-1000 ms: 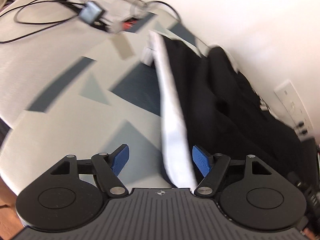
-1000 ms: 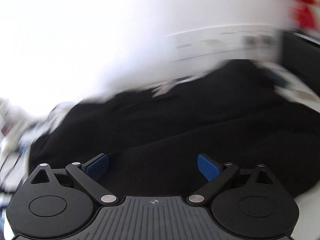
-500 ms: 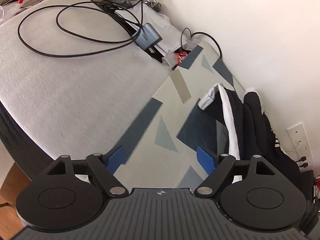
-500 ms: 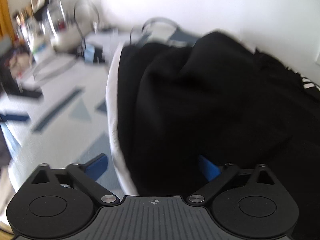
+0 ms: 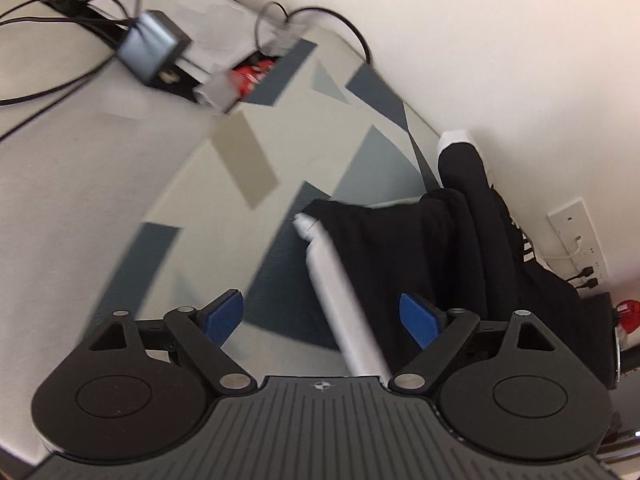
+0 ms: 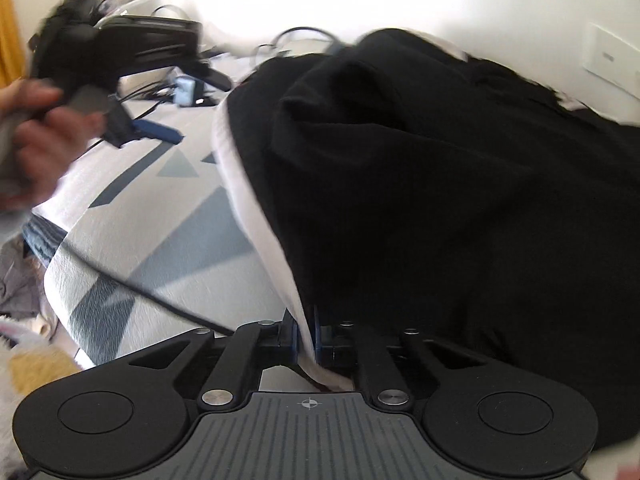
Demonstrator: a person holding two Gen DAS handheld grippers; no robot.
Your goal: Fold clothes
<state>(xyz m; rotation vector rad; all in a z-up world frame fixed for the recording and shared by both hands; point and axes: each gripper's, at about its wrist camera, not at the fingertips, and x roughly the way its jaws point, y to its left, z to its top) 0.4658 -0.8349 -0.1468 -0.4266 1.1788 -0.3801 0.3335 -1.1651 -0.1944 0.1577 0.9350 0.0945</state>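
Your right fingers are clenched on the white hem; your left fingers are spreading with nothing gripped.

Left wrist view: your left gripper (image 5: 322, 318) has its blue fingers (image 5: 223, 315) opening wide, and the white-edged black fabric garment (image 5: 420, 256) runs between them from 6 toward 12 o'clock, no pad pressing it. It lies on the grey-and-white geometric-patterned bed cover (image 5: 280, 128), with a grey adapter box (image 5: 152, 50) and black cables (image 5: 52, 92) at 10 o'clock and a white wall socket (image 5: 576, 232) at 3 o'clock.

Right wrist view: your right gripper (image 6: 306, 334) pinches the garment's white hem (image 6: 256, 216) at 6 o'clock; the black bulk fills 1 to 4 o'clock. Your left hand (image 6: 36, 136), blurred, holds the other gripper at 9 o'clock.
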